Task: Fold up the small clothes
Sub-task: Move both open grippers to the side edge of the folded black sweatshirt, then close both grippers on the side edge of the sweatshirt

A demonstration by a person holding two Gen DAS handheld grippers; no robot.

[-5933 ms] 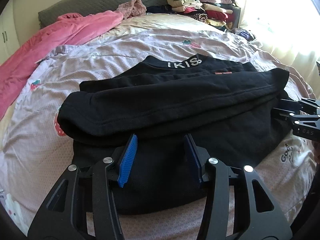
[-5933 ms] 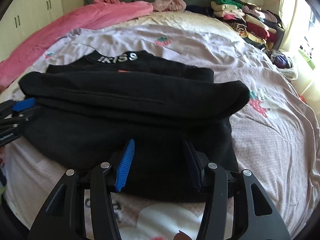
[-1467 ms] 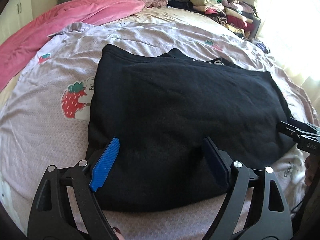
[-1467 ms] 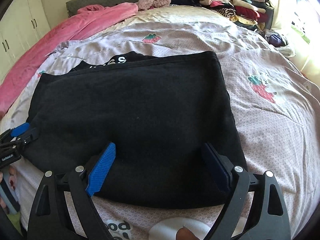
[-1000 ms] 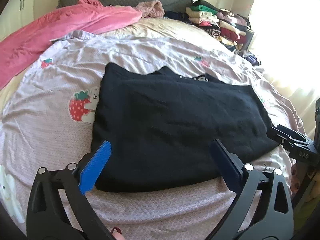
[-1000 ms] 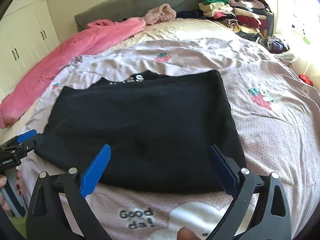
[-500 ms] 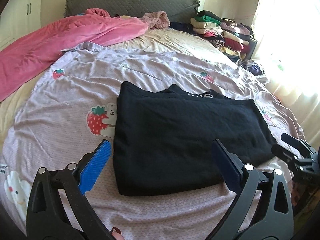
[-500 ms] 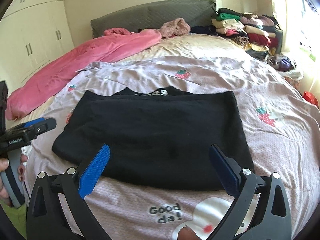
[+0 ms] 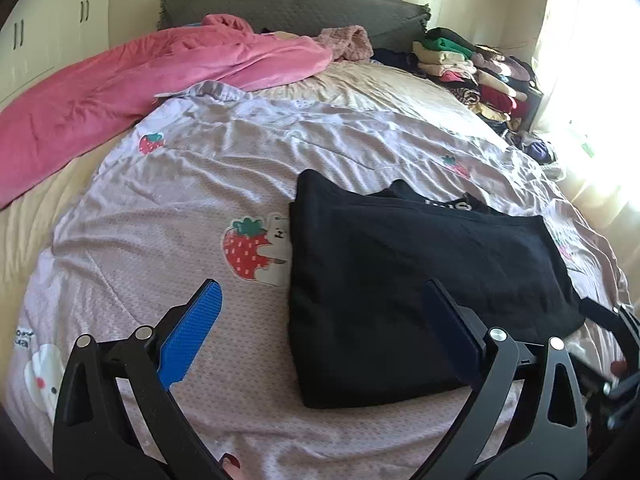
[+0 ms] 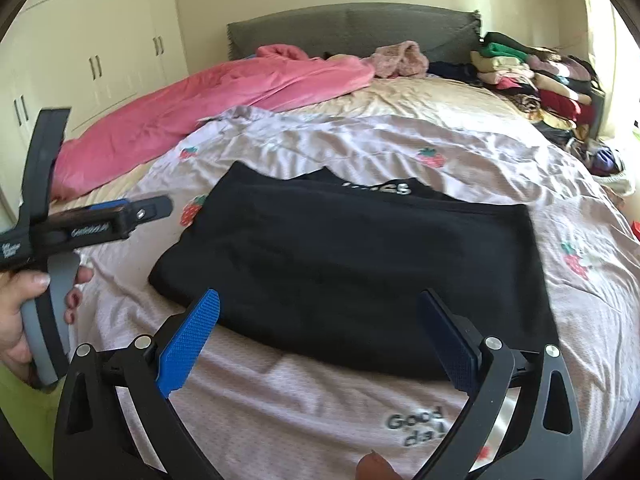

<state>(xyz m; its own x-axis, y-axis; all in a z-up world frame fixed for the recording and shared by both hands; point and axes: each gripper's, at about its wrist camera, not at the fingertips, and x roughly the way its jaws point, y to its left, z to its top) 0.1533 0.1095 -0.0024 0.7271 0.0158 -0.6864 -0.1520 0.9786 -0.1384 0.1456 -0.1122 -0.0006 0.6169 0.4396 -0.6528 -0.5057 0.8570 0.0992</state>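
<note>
Hovering wide open and empty, both hand-held grippers, left [image 9: 320,320], right [image 10: 320,320], above folded black garment [image 10: 352,256]

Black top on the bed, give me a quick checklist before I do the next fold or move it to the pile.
1. Left claw open and empty: ok.
2. Right claw open and empty: ok.
3. Black top lying flat on the lilac bedspread, both claws clear of it: ok.
4. Top layer square with the layer beneath: not ok, the collar with white lettering sticks out past the far edge.
5. Sleeves tucked inside the fold: cannot tell, hidden.
6. Folded clothes pile has room on top: cannot tell.
</note>
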